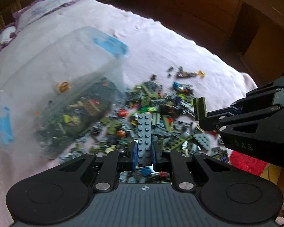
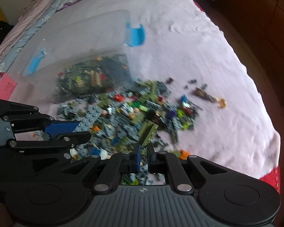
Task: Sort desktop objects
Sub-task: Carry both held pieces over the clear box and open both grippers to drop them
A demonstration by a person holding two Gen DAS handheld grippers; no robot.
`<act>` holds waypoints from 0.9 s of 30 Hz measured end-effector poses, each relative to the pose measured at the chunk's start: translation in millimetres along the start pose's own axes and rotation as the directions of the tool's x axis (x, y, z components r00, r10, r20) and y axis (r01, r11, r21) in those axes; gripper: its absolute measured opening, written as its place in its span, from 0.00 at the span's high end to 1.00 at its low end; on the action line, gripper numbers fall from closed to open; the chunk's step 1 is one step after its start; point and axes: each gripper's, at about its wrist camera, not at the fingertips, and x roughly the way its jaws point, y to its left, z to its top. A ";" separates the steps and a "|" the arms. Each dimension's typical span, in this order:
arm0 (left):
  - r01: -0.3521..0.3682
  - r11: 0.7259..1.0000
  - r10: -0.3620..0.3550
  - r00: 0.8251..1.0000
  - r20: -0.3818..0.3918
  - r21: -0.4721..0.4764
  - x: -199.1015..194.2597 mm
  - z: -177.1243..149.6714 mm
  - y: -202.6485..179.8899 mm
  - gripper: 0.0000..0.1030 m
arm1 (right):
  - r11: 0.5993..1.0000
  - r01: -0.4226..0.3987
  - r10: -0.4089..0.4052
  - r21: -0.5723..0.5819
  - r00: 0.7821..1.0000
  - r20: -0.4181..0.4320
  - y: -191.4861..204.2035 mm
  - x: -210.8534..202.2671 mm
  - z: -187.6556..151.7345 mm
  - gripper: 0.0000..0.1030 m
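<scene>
Left gripper [image 1: 144, 156] is pinching a long grey-blue studded plate [image 1: 144, 132], held up over the near edge of the loose brick pile [image 1: 157, 113] on the pink bedspread [image 1: 161, 43]. Right gripper [image 2: 143, 158] is clamped on an olive-green brick [image 2: 148, 133], just right of the left one. Clear bin with blue latches [image 2: 81, 56], part-filled with bricks, sits touching the pile's far-left side.

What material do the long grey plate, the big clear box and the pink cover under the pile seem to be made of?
Long grey plate, shut in the left gripper: hard moulded plastic, matte, with rows of studs.
Clear box: probably thin translucent plastic, cloudy; bricks show through its wall, and it has blue clips.
Pink cover: soft fabric, perhaps fleece; it dents and wrinkles, but blur hides the weave.
</scene>
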 end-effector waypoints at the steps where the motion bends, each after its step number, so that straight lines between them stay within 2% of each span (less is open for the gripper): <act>1: -0.004 1.000 0.004 1.000 0.006 -0.007 -3.6 0.3 5.4 0.84 | 1.000 0.000 0.000 -0.007 1.000 0.005 5.4 -2.3 3.2 0.93; 16: -0.055 0.995 0.061 0.996 0.069 -0.087 -39.6 4.1 76.6 0.84 | 0.991 -0.003 0.012 -0.135 0.998 0.065 86.9 -19.1 48.4 0.93; 23: -0.090 0.987 0.098 0.994 0.055 -0.133 -46.4 -1.9 95.6 0.84 | 0.981 -0.028 0.041 -0.190 0.997 0.063 100.7 -19.4 65.4 0.93; 27: -0.108 0.982 0.112 0.994 0.015 -0.154 -42.4 -9.0 99.9 0.83 | 0.976 -0.051 0.063 -0.211 0.997 0.050 101.5 -14.9 70.8 0.93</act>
